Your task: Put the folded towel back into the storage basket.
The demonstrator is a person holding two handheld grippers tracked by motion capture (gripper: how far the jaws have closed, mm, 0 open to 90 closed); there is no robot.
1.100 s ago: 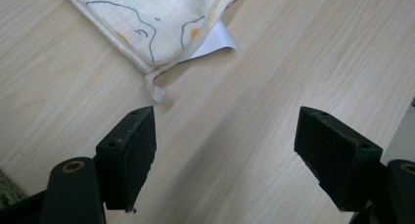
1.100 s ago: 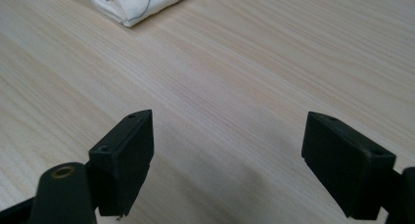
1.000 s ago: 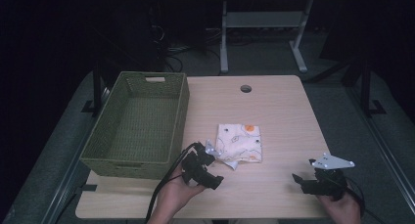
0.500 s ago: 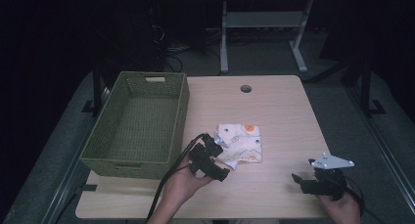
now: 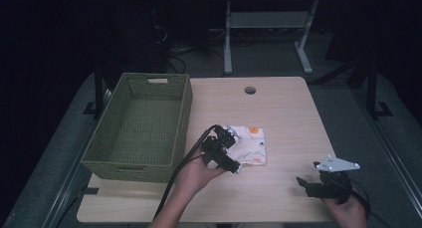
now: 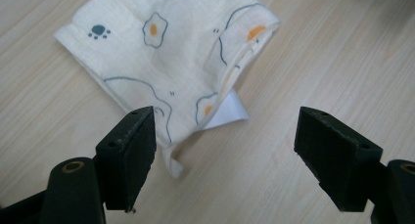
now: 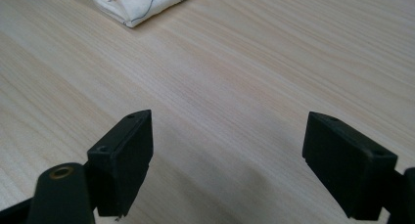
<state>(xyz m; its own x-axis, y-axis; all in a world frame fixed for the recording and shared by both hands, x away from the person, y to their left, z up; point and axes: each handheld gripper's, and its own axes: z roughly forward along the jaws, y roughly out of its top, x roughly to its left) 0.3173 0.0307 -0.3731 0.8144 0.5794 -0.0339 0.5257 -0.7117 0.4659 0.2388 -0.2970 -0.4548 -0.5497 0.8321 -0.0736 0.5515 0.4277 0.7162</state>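
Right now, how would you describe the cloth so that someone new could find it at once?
Start at the wooden table; the green woven basket sits on its left part. Just right of the basket lies the folded cloth, with the open left gripper at its near corner. It is pale cream, printed with fried eggs and a blue paw.

Cream folded cloth (image 6: 166, 57) (egg print), flat on table (image 5: 288, 113)

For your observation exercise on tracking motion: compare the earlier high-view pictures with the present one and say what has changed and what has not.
The left gripper moved forward and rightward to the near corner of the folded cloth. Its fingers stand open around that corner, nothing gripped. The right gripper stayed near the table's front right, open. The cloth and the green basket kept their places.
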